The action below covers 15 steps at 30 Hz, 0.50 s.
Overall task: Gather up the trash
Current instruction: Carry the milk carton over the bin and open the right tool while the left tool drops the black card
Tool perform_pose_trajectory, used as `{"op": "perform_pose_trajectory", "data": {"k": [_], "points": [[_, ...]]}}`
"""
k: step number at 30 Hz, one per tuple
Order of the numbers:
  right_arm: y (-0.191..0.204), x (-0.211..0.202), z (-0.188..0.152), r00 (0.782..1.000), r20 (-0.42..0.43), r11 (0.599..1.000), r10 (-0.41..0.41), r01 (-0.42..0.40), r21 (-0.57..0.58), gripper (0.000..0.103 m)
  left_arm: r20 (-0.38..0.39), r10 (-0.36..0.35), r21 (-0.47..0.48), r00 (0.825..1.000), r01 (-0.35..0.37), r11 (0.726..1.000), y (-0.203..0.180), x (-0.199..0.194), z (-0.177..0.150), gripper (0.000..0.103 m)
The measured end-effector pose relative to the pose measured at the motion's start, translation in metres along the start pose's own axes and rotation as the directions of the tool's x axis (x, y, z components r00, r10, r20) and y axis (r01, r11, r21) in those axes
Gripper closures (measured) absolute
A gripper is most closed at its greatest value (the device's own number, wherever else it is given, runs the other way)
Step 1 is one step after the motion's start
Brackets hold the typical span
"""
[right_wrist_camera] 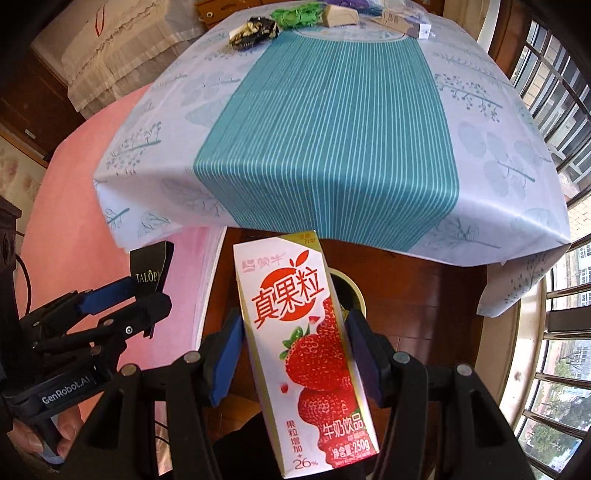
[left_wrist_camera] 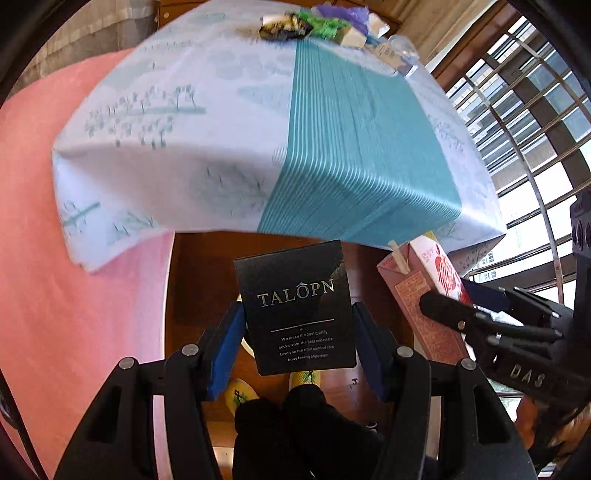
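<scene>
Left hand-held gripper (left_wrist_camera: 299,332) is gripping a black box (left_wrist_camera: 297,306) printed "TALÔPN": blue pads are pressing on both side edges, and the box is standing upright between them, off the surface (left_wrist_camera: 207,110). In the right wrist view the same box (right_wrist_camera: 151,271) is showing at the left, clamped by that hand-held gripper.

Right hand-held gripper (right_wrist_camera: 295,347) is clamping a strawberry milk carton (right_wrist_camera: 303,347) at mid-height, the carton leaning slightly with its top to the left. In the left wrist view the carton (left_wrist_camera: 424,291) is appearing to the right of the box, a white straw lying against its top.

Both items are hanging over the wooden floor (left_wrist_camera: 192,280), in front of the near edge of the surface, which is wearing a white cloth with a teal striped band. A dark round bin (right_wrist_camera: 352,291) is sitting on the floor directly behind the carton, partly hidden.

More trash (right_wrist_camera: 295,18) is lying along the far edge of the surface: a dark wrapper, green crumpled material, a tan box, clear plastic. Pink bedding (left_wrist_camera: 55,221) is lying to the left.
</scene>
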State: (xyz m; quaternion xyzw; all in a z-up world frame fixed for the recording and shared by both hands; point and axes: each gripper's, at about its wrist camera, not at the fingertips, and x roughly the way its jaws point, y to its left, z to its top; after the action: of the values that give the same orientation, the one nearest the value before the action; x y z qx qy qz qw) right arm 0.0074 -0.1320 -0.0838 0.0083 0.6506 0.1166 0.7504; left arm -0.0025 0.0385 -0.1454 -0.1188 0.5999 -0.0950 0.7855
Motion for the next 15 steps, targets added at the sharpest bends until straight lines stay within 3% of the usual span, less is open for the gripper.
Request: {"op": "perform_pose_trajectory", "data": {"k": [8, 15], "points": [[-0.018, 0.103, -0.033, 0.994, -0.097, 0.999, -0.043, 0.045, 0.019, 0.046, -0.063, 0.027, -0.050, 0.998, -0.030, 0.998, 0.018, 0.099, -0.026, 0.047], [-0.053, 0.201, -0.051, 0.991, -0.136, 0.993, -0.013, 0.028, 0.111, 0.046, -0.106, 0.052, -0.056, 0.993, -0.058, 0.997, 0.033, 0.195, -0.039, 0.046]]}}
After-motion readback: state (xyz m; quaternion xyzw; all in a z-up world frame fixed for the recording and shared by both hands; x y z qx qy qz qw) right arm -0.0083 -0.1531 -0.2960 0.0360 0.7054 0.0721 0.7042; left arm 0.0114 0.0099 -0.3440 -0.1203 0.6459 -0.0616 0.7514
